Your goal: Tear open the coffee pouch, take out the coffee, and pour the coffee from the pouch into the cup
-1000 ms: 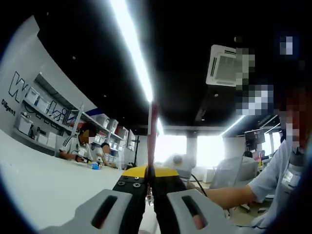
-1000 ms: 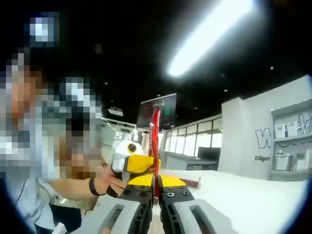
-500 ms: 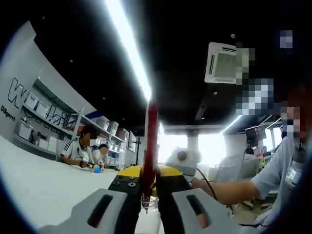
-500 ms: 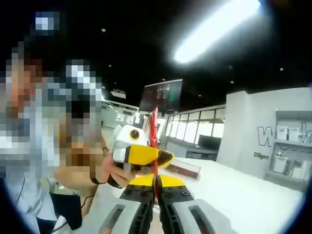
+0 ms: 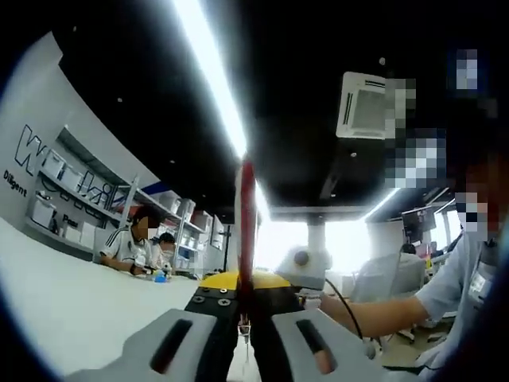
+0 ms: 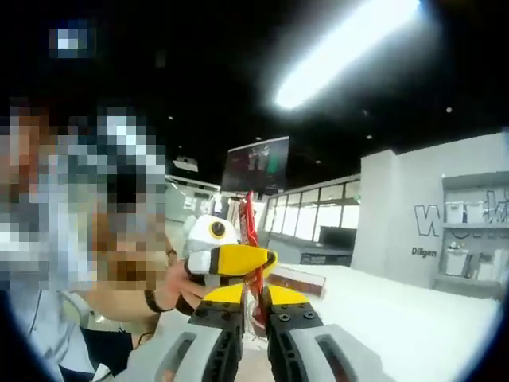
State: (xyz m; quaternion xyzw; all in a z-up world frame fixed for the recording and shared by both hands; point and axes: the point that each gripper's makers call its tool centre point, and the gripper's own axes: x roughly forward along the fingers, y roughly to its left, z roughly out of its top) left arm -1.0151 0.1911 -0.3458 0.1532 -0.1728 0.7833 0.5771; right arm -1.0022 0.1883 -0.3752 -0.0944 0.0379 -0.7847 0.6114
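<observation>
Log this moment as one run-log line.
phase: tearing | left hand-held gripper: shut on coffee pouch | right hand-held gripper: shut on same pouch | pouch edge-on, held up | cup: unseen

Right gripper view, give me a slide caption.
Both grippers pinch the red coffee pouch edge-on above a white table.

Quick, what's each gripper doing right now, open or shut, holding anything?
Left gripper: shut on the red pouch.
Right gripper: shut on the same pouch.
</observation>
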